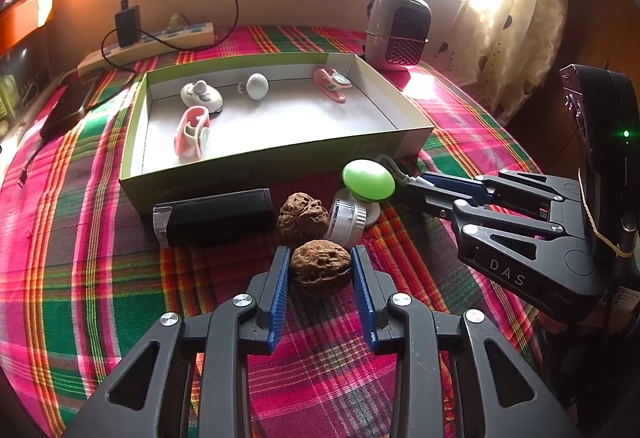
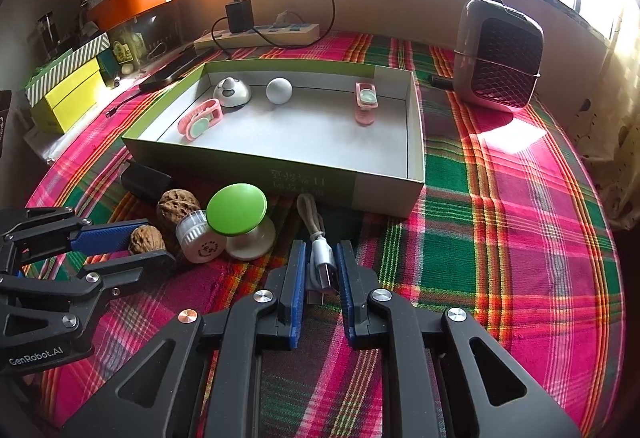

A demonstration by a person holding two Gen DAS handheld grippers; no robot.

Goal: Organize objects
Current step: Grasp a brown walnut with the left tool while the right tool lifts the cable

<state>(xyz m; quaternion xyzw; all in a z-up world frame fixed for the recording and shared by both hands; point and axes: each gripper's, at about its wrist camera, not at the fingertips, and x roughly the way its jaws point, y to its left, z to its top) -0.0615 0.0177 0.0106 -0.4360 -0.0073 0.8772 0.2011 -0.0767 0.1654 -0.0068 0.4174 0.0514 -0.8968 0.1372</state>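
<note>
The left gripper (image 1: pixel 321 258) has its blue pads on either flank of a walnut (image 1: pixel 321 265) resting on the plaid tablecloth (image 1: pixel 80 238) — clenched on the nut, both pads against its shell. Left of and beyond this claw lies a black rectangular case (image 1: pixel 216 216) with a clear end cap, set flat against the near wall of the cardboard box (image 1: pixel 276 154). Straight ahead of the claw sits a second walnut (image 1: pixel 302 216), nearly touching the held one. Just right of that a white ribbed cap-shaped piece (image 1: pixel 347 222) lies on its side, and a green-topped mushroom-shaped knob (image 1: pixel 368 180) on a cream base crowds in behind it; these three block the direct line from the claw to the box.

The box stands open past the clutter, holding two pink clips (image 1: pixel 194 132), a white domed gadget (image 1: pixel 202 94) and a white ball (image 1: pixel 257 86).

To the right, the right gripper (image 2: pixel 320 266) is closed tight on a silver USB plug (image 2: pixel 323 258) of a white cable (image 2: pixel 310 212), whose looped cord runs ahead of the claw toward the box's near wall. The green knob sits just left of this claw. Far ahead to the right stands a small grey heater (image 2: pixel 500 58); a power strip (image 2: pixel 260 34) lies beyond the box.
</note>
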